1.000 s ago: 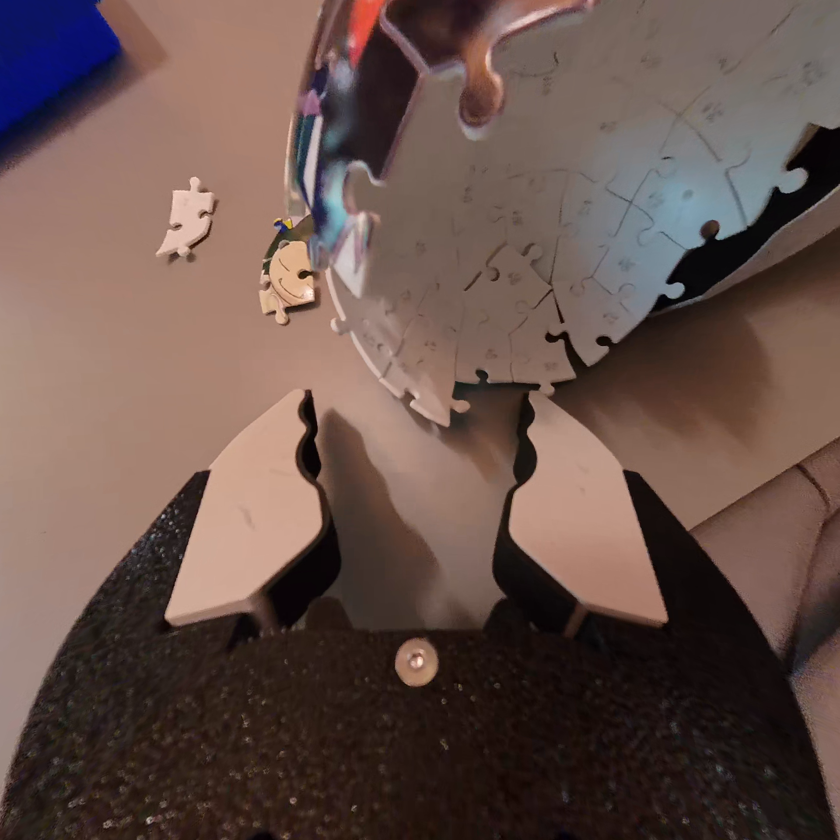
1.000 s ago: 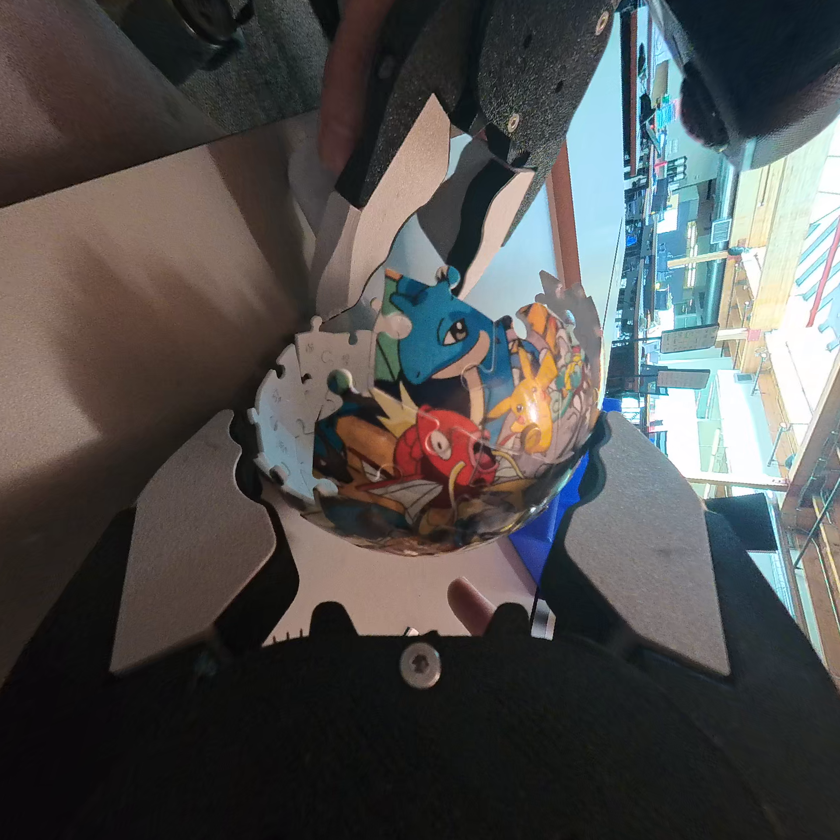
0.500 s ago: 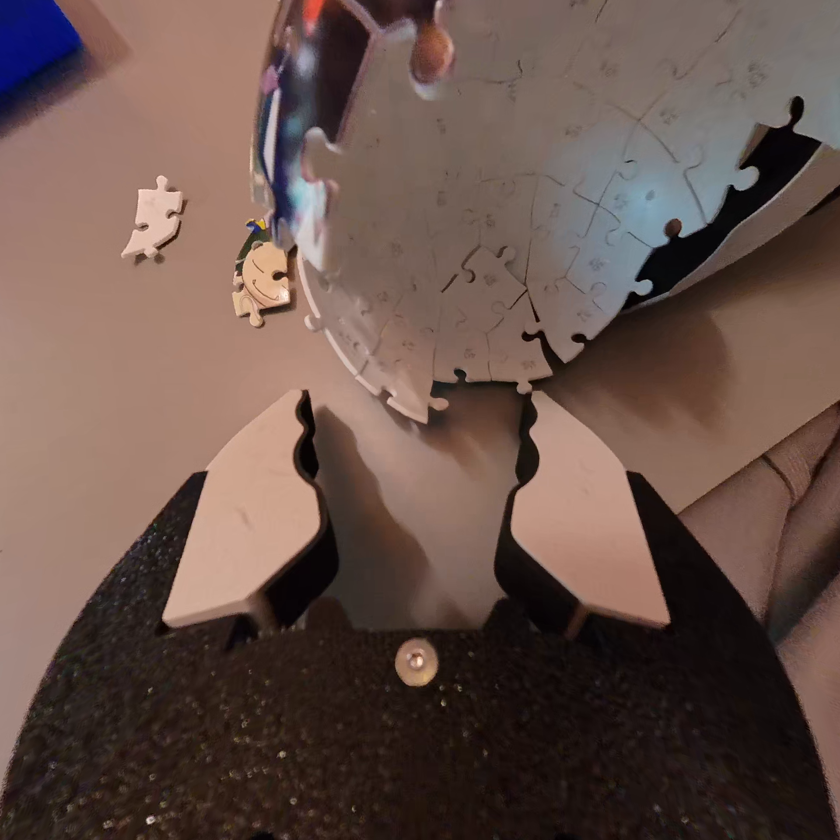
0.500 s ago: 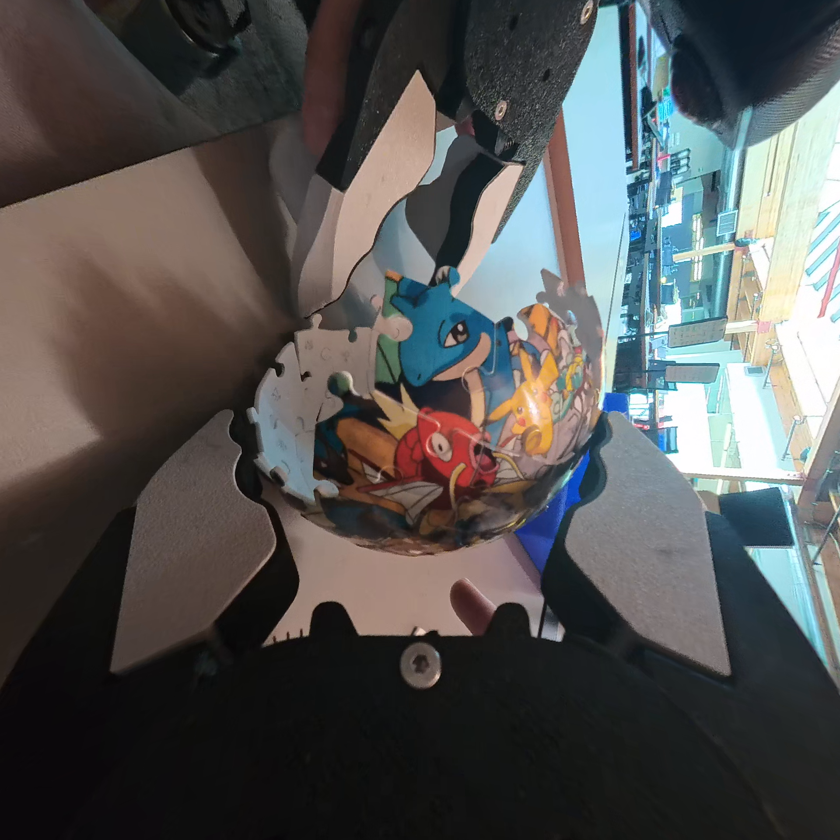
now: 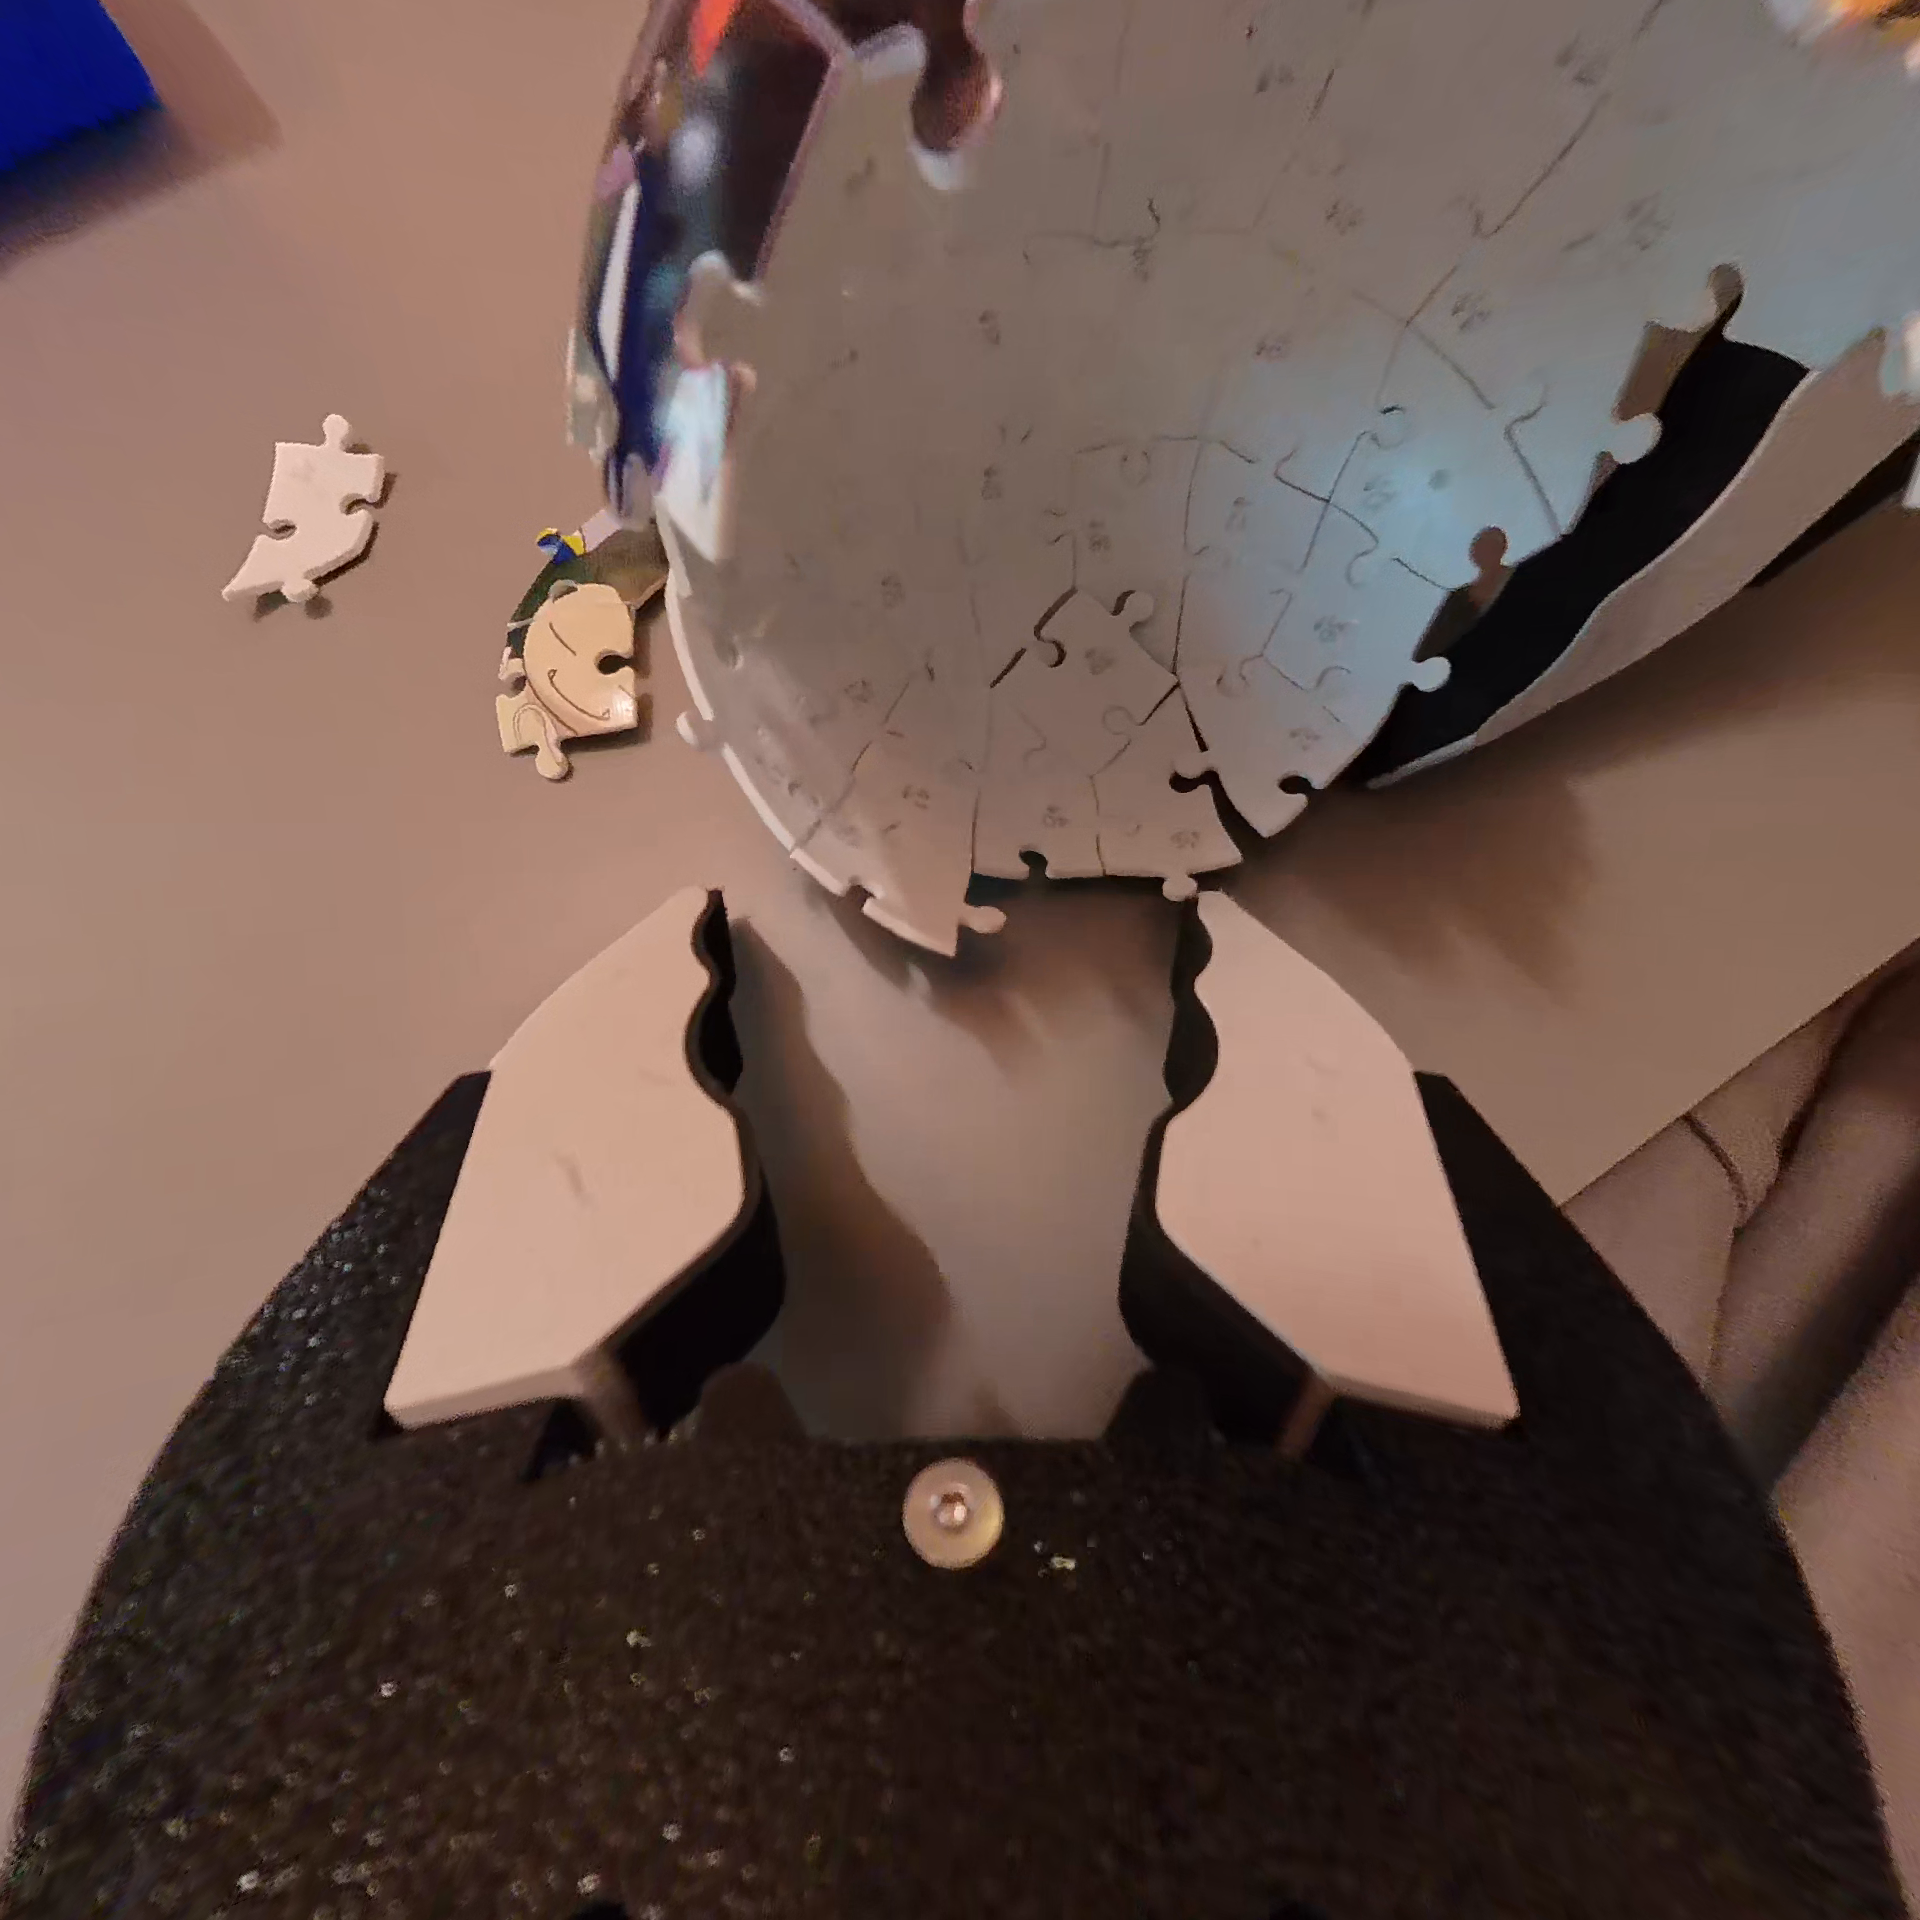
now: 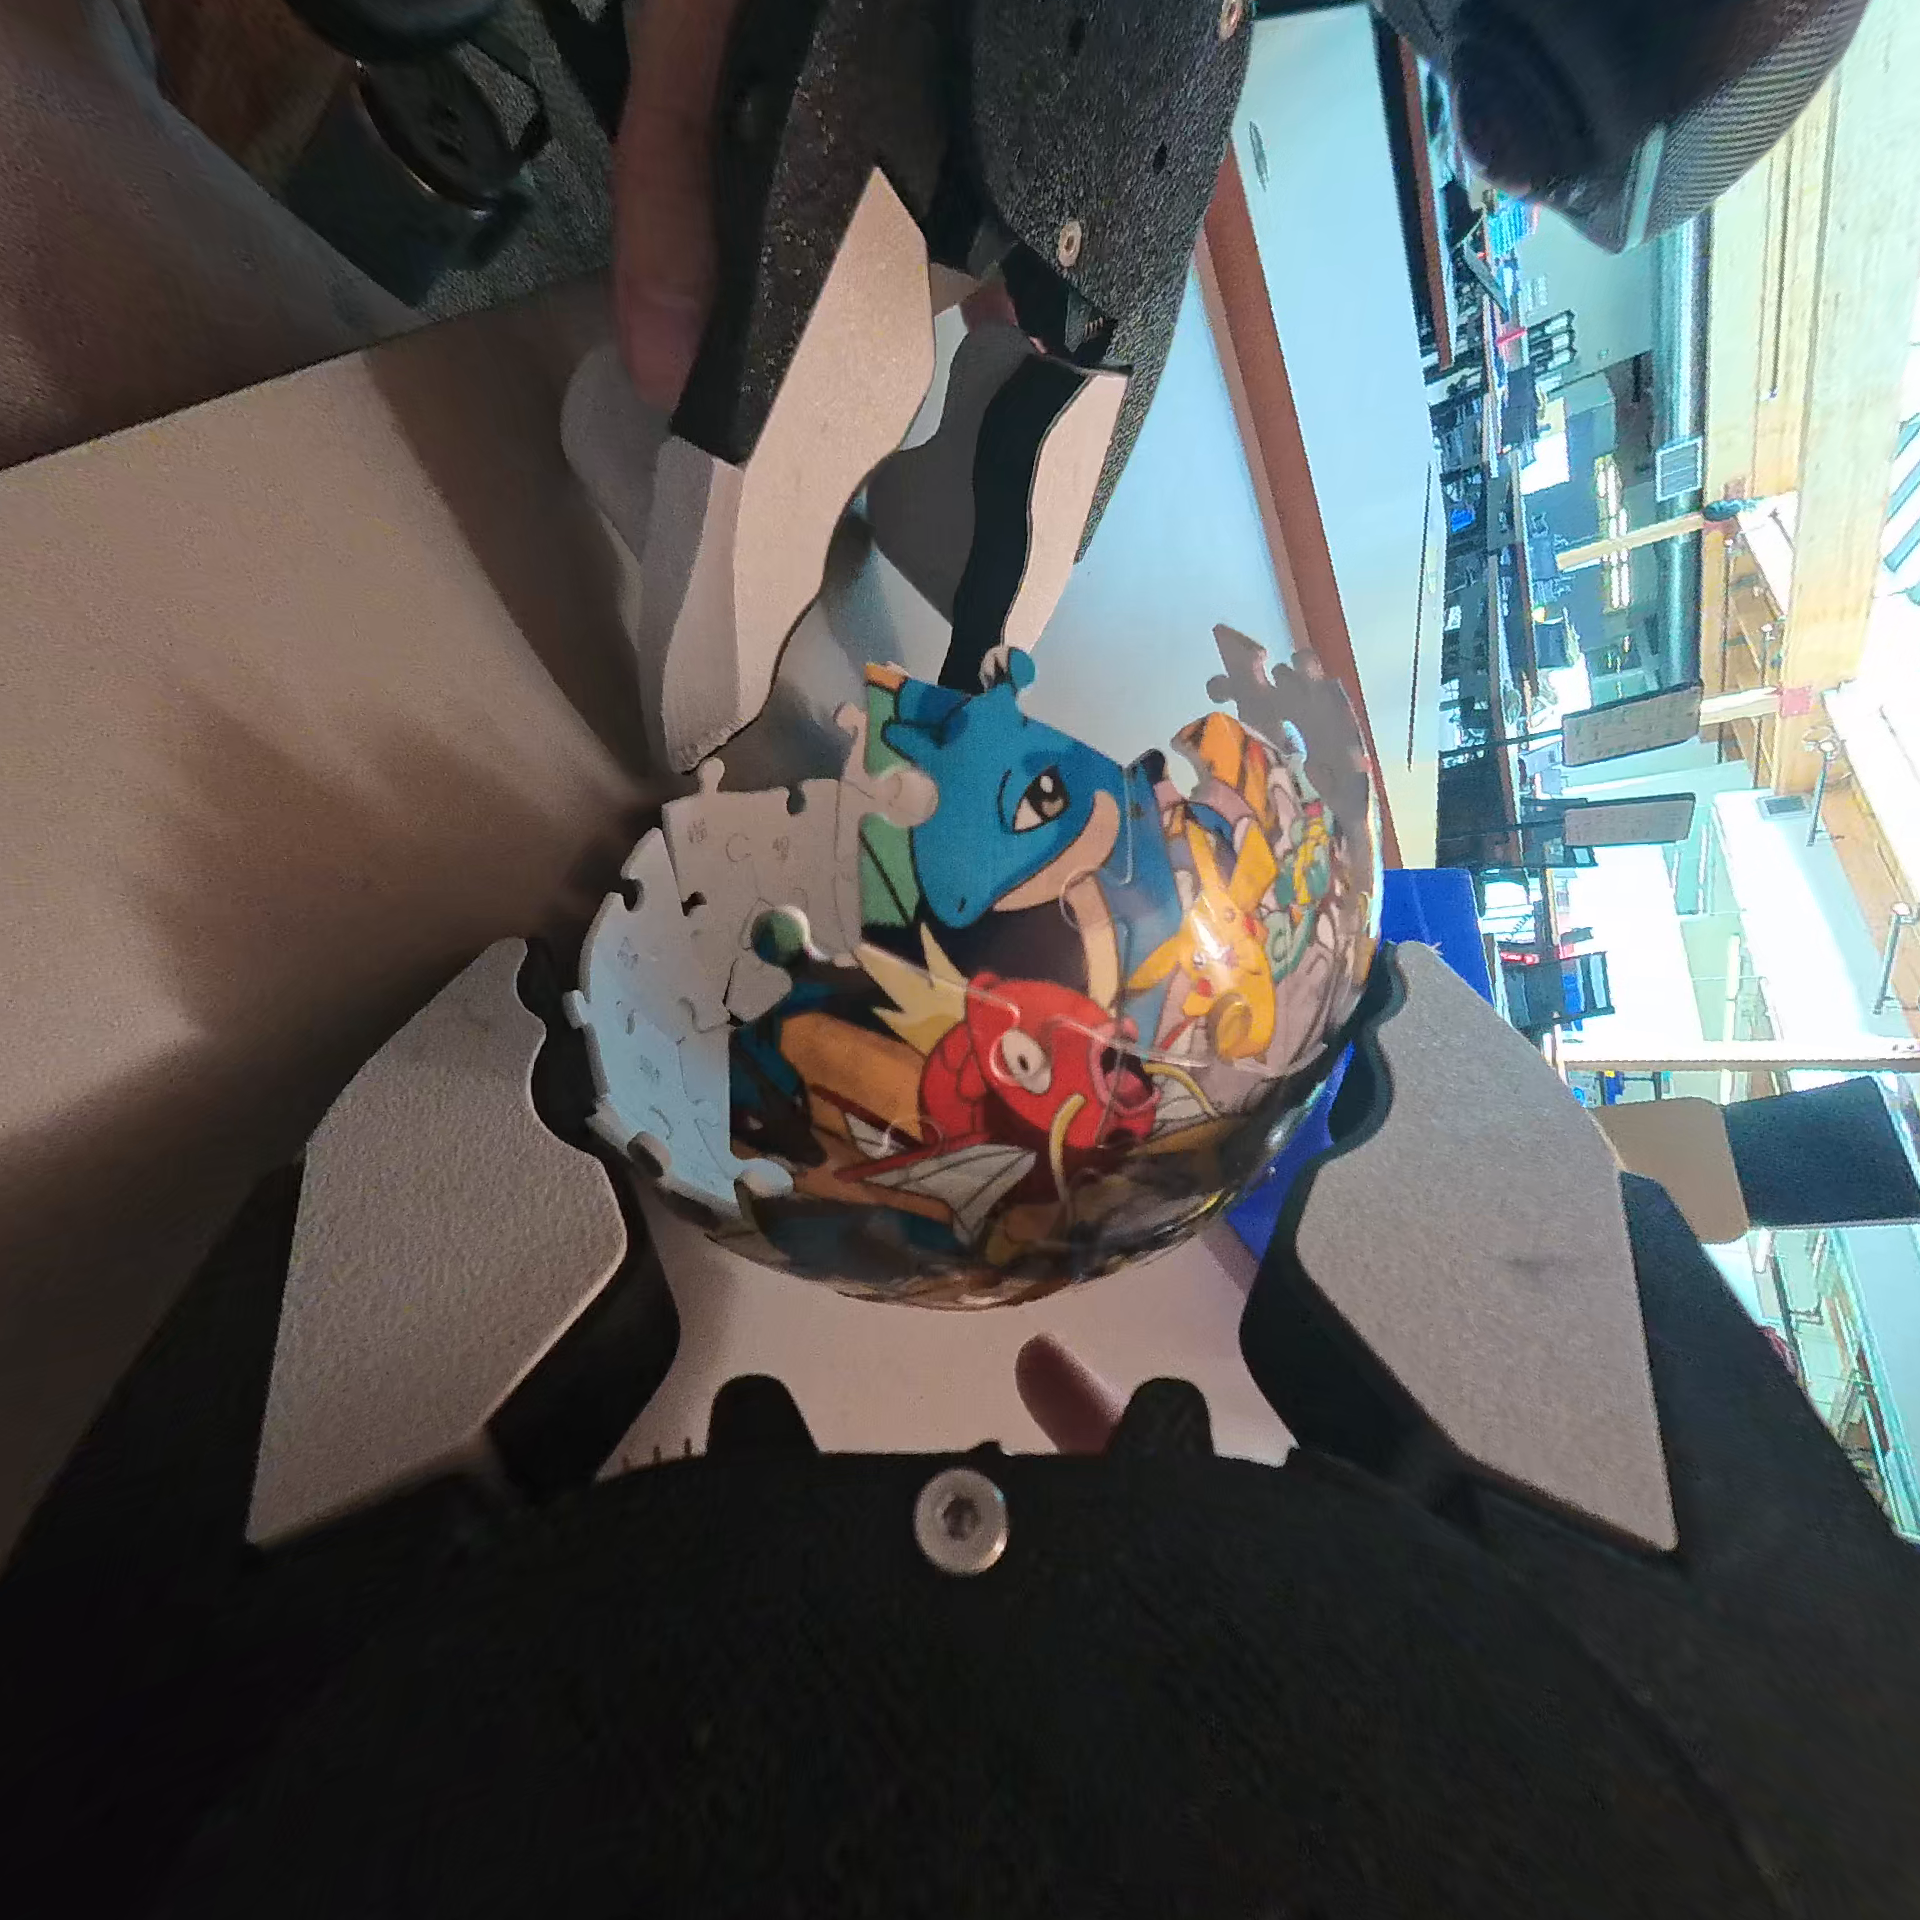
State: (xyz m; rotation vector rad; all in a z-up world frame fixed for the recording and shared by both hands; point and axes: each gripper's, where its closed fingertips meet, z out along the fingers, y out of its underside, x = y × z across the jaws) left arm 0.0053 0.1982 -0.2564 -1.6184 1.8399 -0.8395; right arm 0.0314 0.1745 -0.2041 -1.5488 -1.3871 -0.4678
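Note:
My right gripper (image 6: 961, 966) is shut on a part-built puzzle ball (image 6: 1039, 987), one finger on each side. Its outside is printed with colourful cartoon creatures and its inside is white. In the left wrist view the ball (image 5: 1143, 468) shows its white inner side, held tilted above the table. My left gripper (image 5: 954, 914) is open and empty, its tips just under the ball's jagged lower rim. It also shows in the right wrist view (image 6: 842, 707), reaching the ball's open edge from above.
Two loose pieces lie on the tan table (image 5: 260, 987): a white one (image 5: 307, 509) and a coloured one (image 5: 571, 665) beside the ball. A blue box (image 5: 52, 83) is at the far left. A cushion (image 5: 1818, 1195) borders the table's right edge.
The left gripper has shifted a little to the right over the table and closer to the ball's rim. The right gripper still holds the ball. Neither gripper has opened or shut.

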